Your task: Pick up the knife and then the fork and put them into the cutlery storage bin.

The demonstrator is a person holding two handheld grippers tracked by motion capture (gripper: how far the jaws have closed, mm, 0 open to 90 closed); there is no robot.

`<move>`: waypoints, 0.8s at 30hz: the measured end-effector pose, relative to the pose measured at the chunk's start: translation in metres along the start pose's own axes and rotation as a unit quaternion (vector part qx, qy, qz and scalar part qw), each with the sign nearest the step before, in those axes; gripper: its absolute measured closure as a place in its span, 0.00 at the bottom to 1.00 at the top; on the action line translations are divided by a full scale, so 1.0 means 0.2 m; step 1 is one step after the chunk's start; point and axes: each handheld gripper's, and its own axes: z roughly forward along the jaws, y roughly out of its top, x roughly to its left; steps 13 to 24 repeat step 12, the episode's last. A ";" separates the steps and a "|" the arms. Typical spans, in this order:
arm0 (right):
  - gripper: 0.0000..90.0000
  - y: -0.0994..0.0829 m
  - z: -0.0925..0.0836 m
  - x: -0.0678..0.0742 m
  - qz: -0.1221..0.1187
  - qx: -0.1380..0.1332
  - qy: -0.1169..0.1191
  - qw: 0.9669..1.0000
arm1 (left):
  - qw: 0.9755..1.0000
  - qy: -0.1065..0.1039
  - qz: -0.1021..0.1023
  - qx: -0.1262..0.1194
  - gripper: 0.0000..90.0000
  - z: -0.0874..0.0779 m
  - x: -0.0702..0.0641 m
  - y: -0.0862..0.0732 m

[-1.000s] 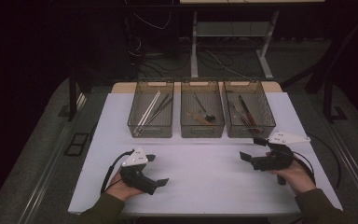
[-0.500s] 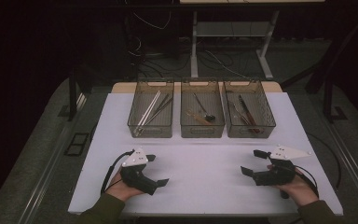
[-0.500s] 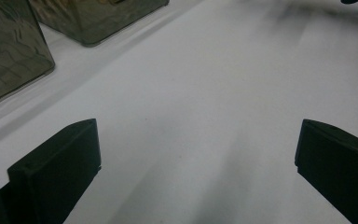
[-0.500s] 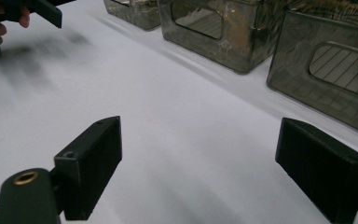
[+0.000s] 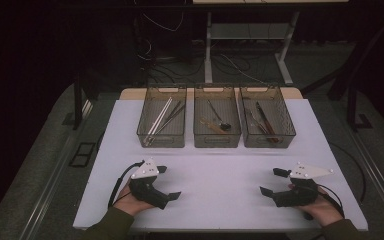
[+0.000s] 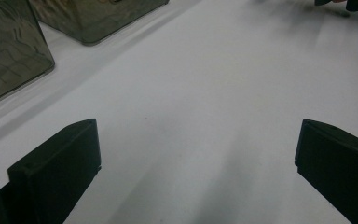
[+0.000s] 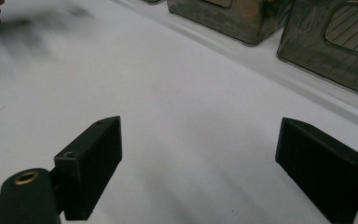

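Three smoky, see-through bins in a row along the far edge of the white counter (image 5: 220, 170), side by side, upright, open-topped. In the left bin (image 5: 162, 122), long pale and dark rods lying slantwise. In the middle bin (image 5: 217, 122), a dark-headed tool and a tan one (details too small to tell). In the right bin (image 5: 266, 124), slim dark and reddish tools lying lengthwise.

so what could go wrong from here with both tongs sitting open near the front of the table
1. Both the left tongs and right tongs are empty and apart from the three bins, so any reach may clip a bin's near wall.
2. The tools inside lie thin, overlapped and close to the walls; a grab could catch two or slip.
3. The cable trailing from the left tongs might snag.
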 end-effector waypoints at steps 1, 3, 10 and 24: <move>0.16 0.00 0.00 0.00 0.000 0.001 0.000 1.000 | 1.000 0.000 0.000 0.000 0.00 0.00 0.00 0.00; 0.16 0.00 0.00 0.00 -0.001 0.002 0.002 1.000 | 1.000 0.000 0.001 0.000 0.00 0.00 0.00 0.00; 0.16 0.00 0.00 0.00 -0.001 0.002 0.001 1.000 | 1.000 0.000 0.001 0.000 0.00 0.00 0.00 0.00; 0.16 0.00 0.00 0.00 -0.002 0.002 0.002 1.000 | 1.000 0.000 0.001 0.000 0.00 0.00 0.00 0.00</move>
